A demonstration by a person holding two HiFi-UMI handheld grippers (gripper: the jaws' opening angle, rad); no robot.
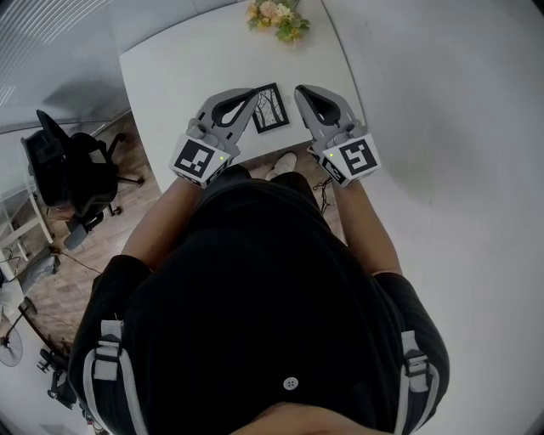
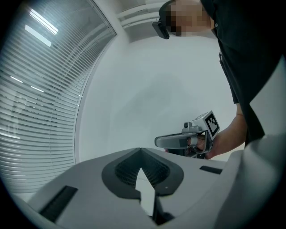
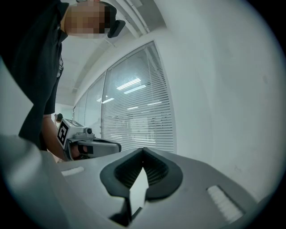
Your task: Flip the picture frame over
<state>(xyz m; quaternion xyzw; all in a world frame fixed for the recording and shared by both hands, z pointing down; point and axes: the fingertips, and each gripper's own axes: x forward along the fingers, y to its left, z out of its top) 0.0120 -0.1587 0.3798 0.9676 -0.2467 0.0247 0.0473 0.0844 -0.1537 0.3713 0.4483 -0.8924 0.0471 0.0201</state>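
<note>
A small black picture frame (image 1: 270, 108) lies flat on the white table (image 1: 174, 72) near its front edge, its tree picture facing up. My left gripper (image 1: 252, 94) is held just left of the frame, jaws closed tip to tip on nothing. My right gripper (image 1: 299, 88) is just right of the frame, also shut and empty. Both hover level above the table, apart from the frame. The left gripper view shows its own shut tips (image 2: 141, 150) and the right gripper (image 2: 183, 141) beyond. In the right gripper view the shut tips (image 3: 143, 150) face the left gripper (image 3: 87, 146). The frame is in neither gripper view.
A bunch of pale flowers (image 1: 279, 19) lies at the table's far edge. A black office chair (image 1: 72, 170) stands on the wooden floor to the left. A white wall runs along the right, and window blinds (image 3: 134, 112) line the left side.
</note>
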